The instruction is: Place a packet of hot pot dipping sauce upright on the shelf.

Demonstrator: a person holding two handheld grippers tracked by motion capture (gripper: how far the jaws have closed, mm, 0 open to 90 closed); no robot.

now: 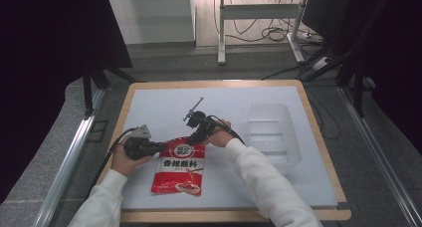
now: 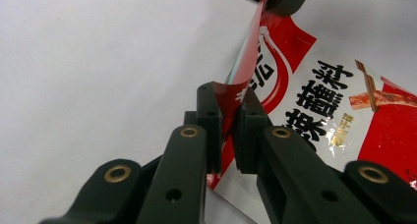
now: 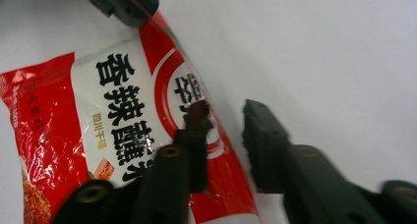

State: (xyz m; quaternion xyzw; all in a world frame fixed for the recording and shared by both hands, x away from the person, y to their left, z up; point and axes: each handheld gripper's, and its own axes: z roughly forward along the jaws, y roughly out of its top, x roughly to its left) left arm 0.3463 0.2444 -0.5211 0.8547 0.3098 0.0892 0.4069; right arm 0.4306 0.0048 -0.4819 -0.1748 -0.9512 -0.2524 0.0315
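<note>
Red-and-white seasoning packet [image 1: 179, 168], glossy, black Chinese lettering, food photo at lower end; lies on table [image 1: 164, 103] near front edge, left of centre. Left gripper [image 1: 160, 147] clenched on packet's lifted top corner. Right gripper [image 1: 191, 140] jaws apart, astride top edge, not pressing.

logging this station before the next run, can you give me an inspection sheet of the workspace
surface: white board with a wooden rim, bare where nothing lies on it.
job's things: red seasoning packet lies flat, its top edge lifted.
clutter: clear plastic container to the right of the packet, nothing seen inside.
grippers: left claw shut on the packet's top corner; right claw open, one jaw over the packet's top edge, the other over the board.
cables: one trails from each claw; loose cables on the floor beyond the table.
surroundings: white desk frame behind, dark curtains at both sides.
</note>
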